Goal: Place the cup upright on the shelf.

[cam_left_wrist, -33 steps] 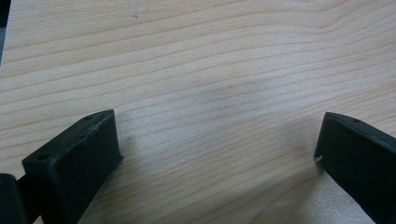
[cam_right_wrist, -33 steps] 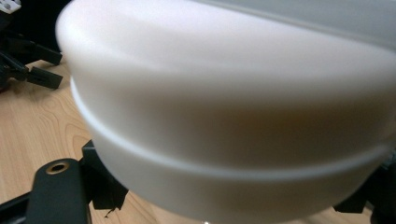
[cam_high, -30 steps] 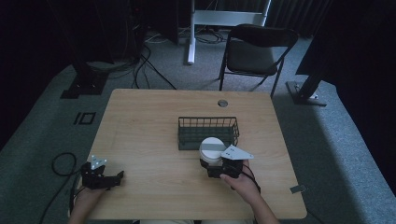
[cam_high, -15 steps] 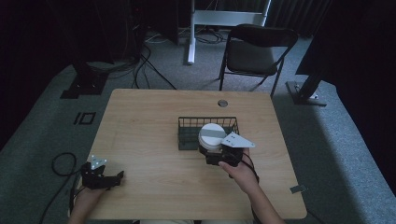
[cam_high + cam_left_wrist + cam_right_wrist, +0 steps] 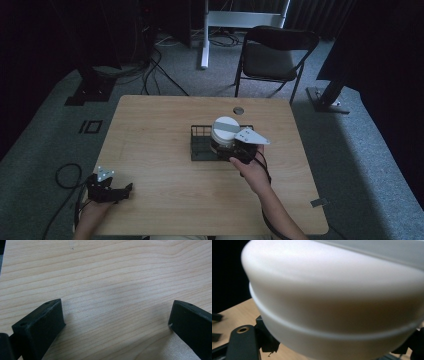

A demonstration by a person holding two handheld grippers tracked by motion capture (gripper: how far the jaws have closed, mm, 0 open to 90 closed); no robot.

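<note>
High view: right gripper [image 5: 234, 148] holds white container [image 5: 225, 131] over basket [image 5: 200, 148].

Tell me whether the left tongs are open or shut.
Open. In the left gripper view, the left tongs have their jaws far apart, with bare wooden table between them and nothing gripped.

Two black hand-held grippers, each wearing a pale grey three-cornered plate.

Showing blocky matte-black jaws on the left gripper [image 5: 115, 327], with small round holes sunk into their top faces and a pale nick on one inner edge. Trailing a dark cable in a loop from the left gripper [image 5: 111, 191], its plate dotted with small holes. Carrying a larger pale plate on the right gripper [image 5: 239, 149]; showing a brass-ringed hole on the right gripper's [image 5: 337, 350] black frame. Leaving both forearms bare, no sleeves visible.
</note>
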